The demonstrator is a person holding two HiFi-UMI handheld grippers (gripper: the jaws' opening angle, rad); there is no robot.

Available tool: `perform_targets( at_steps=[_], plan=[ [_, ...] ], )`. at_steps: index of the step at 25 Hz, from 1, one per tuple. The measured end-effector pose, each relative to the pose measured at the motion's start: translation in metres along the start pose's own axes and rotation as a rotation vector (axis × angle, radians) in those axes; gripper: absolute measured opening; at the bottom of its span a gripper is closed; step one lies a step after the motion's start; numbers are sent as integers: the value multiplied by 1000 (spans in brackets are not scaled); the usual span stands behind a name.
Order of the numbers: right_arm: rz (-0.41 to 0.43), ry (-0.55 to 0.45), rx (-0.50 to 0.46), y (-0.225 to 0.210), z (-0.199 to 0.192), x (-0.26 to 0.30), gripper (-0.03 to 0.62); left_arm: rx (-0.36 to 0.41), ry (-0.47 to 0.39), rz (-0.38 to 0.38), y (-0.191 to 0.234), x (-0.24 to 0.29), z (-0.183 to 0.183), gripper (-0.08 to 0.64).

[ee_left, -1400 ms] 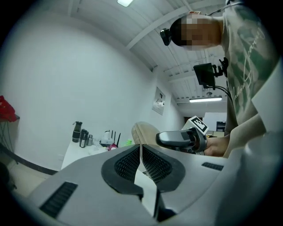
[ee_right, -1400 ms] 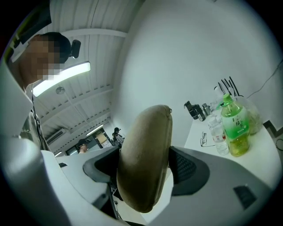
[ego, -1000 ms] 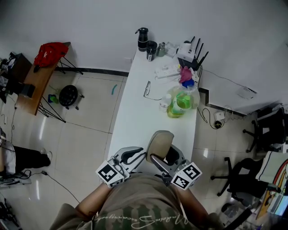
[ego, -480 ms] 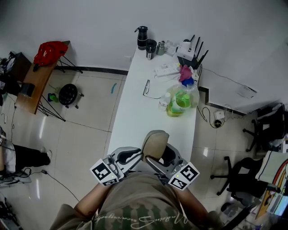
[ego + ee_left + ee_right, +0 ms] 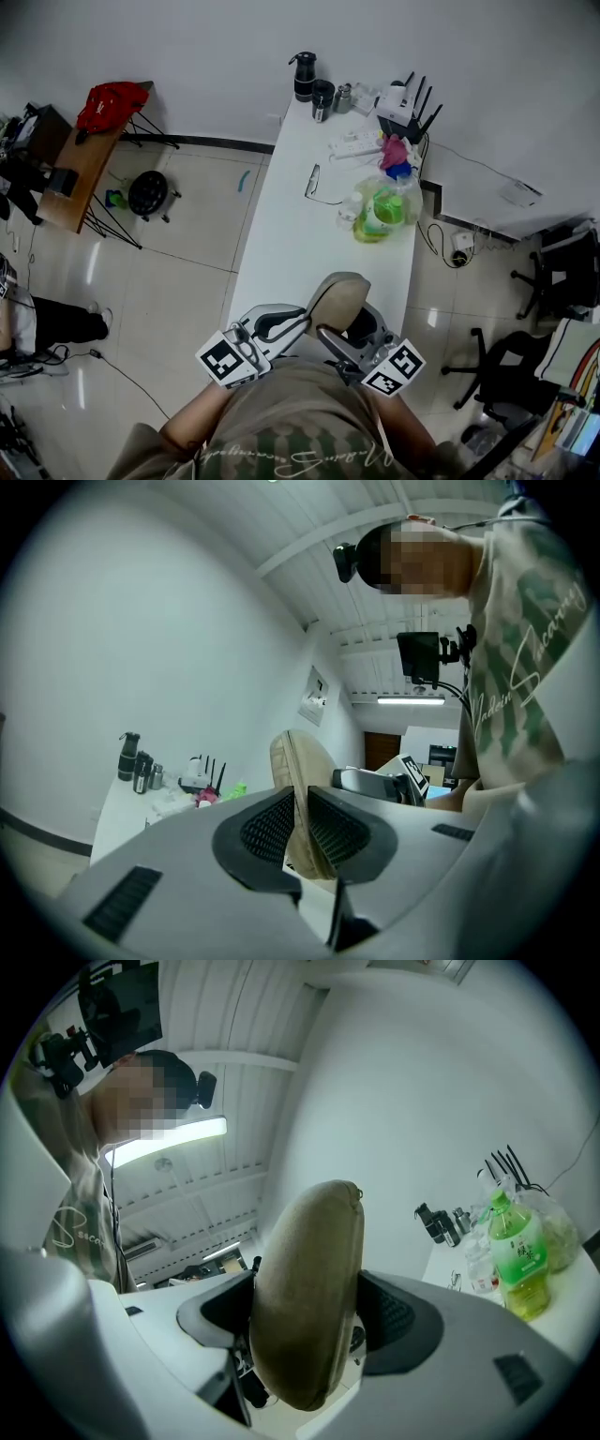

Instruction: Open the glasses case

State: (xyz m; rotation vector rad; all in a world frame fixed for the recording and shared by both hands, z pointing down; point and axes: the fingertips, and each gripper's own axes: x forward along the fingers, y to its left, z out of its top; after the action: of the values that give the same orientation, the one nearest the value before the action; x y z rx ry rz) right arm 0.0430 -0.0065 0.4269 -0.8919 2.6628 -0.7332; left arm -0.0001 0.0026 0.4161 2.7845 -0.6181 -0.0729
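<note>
Over the near end of the table (image 5: 281,234), I have the case (image 5: 337,298) held up off the surface between both grippers, close in front of the chest. The left forearm (image 5: 187,427) reaches out from the body and angles inward. The right side mirrors it, so the two tools meet at the case from either side. Each points level, with its marker cube (image 5: 228,361) nearest the torso.

The left gripper (image 5: 298,822) has only the thin rim of the case between its jaws. The ribbed pads sit close together on that rim and are closing on it. The right gripper (image 5: 309,1321) takes the case across its thick body, jaws spread wide and pressed against both curved faces.

The case stands on edge, long axis up, its rounded top above both sets of jaws. Along its edge I see a seam that looks closed, so the lid is not yet open.

Farther up the table, well apart from the grippers, lie glasses (image 5: 312,180) and a green bottle (image 5: 380,211).
</note>
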Motion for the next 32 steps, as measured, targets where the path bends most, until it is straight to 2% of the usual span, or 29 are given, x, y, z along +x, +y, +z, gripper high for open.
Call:
perform_targets(
  at_steps=[3, 7, 14, 16, 18, 21, 24, 29, 32],
  plan=[
    [6, 8, -45, 4, 1, 0, 350, -13, -3, 9, -1, -1, 0, 51],
    [-13, -6, -86, 5, 3, 1, 350, 8, 19, 35, 0, -2, -3, 51],
    [-98, -39, 6, -3, 7, 10, 351, 45, 29, 56, -3, -2, -5, 38],
    [-111, -25, 18, -7, 7, 12, 351, 28, 13, 72, -3, -1, -6, 38],
    [-114, 15, 7, -7, 2, 15, 351, 28, 21, 61, -4, -1, -9, 38],
    [-108, 69, -16, -8, -3, 18, 366, 46, 63, 4, -16, 0, -17, 38],
    [-108, 87, -14, -7, -2, 20, 368, 31, 51, -2, -17, -1, -17, 38],
    [-125, 17, 110, -12, -1, 18, 368, -32, -32, -22, -14, -2, -4, 40],
    [-143, 8, 108, -12, -2, 16, 368, -50, -53, -9, -12, -6, -1, 40]
  ],
)
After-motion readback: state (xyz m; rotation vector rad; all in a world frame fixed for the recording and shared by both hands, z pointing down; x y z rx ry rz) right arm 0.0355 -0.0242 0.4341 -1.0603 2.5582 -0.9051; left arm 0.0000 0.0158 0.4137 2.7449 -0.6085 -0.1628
